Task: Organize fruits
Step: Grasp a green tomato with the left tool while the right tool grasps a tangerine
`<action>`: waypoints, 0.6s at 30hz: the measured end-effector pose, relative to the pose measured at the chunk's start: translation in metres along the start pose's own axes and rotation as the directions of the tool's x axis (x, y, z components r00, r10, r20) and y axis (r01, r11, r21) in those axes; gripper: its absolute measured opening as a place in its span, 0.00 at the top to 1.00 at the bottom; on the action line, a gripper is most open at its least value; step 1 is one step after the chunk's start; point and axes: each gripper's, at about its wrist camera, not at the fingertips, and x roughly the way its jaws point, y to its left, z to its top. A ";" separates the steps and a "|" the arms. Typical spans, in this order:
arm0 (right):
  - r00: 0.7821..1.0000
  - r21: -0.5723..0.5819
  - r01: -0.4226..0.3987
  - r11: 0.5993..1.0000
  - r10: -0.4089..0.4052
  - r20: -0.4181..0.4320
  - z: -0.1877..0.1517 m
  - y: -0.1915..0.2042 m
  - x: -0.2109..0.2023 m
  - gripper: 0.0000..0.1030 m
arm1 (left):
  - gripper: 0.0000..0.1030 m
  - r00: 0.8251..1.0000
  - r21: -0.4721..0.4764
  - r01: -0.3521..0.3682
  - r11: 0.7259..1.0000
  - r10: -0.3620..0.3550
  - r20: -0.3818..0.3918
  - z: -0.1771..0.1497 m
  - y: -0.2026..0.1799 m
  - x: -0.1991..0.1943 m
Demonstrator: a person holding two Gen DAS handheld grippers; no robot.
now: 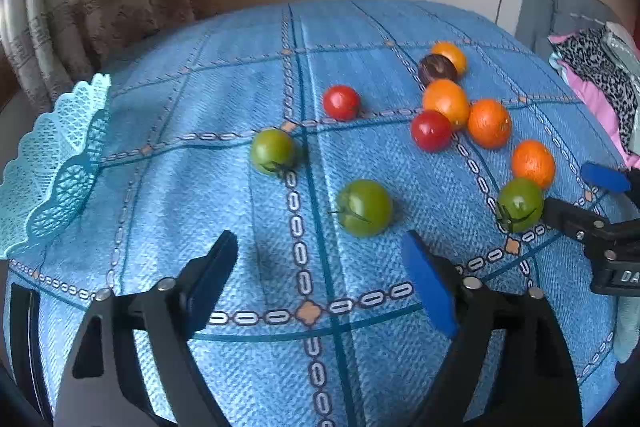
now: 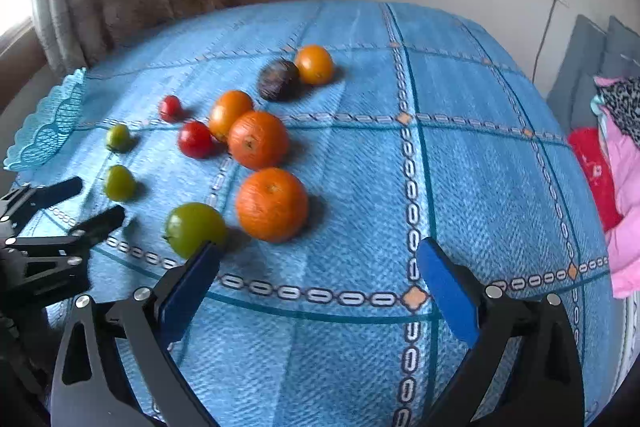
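At the far left edge of the table, the light-blue lattice basket [image 1: 52,163] stands empty as far as the view shows, well apart from the fruit. The left gripper [image 1: 320,267] hovers above the blue tablecloth [image 1: 240,47] with its jaws spread wide and nothing between them; a green tomato [image 1: 363,207] lies just ahead of it and a second green tomato [image 1: 273,151] further on. In the centre, two red tomatoes, several oranges and one dark fruit [image 1: 437,68] form a loose cluster. At the right, the right gripper [image 2: 320,269] is likewise spread and empty, its left finger touching or just beside a third green tomato [image 2: 195,229]; contact cannot be confirmed. Judged step: approach before the first pick. The next move likely requires centring the jaws around one fruit, then closing gently, since round fruit tends to roll.
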 end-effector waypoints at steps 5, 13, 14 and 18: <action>1.000 -0.011 -0.013 1.000 0.013 0.025 0.001 0.004 -0.005 0.12 | 0.22 0.998 -0.021 0.043 0.999 -0.044 -0.036 0.003 0.000 0.005; 0.999 -0.003 -0.030 1.000 0.030 0.025 0.003 0.002 -0.002 0.14 | 0.22 0.996 -0.062 0.073 0.995 -0.076 -0.053 0.011 0.005 0.011; 0.999 -0.005 -0.032 0.999 0.032 0.028 0.003 0.003 -0.003 0.15 | 0.22 0.996 -0.064 0.073 0.995 -0.077 -0.052 0.011 0.004 0.012; 0.999 -0.003 -0.040 0.999 0.040 0.034 0.004 0.003 -0.002 0.22 | 0.22 0.996 -0.060 0.076 0.995 -0.079 -0.047 0.019 0.001 0.016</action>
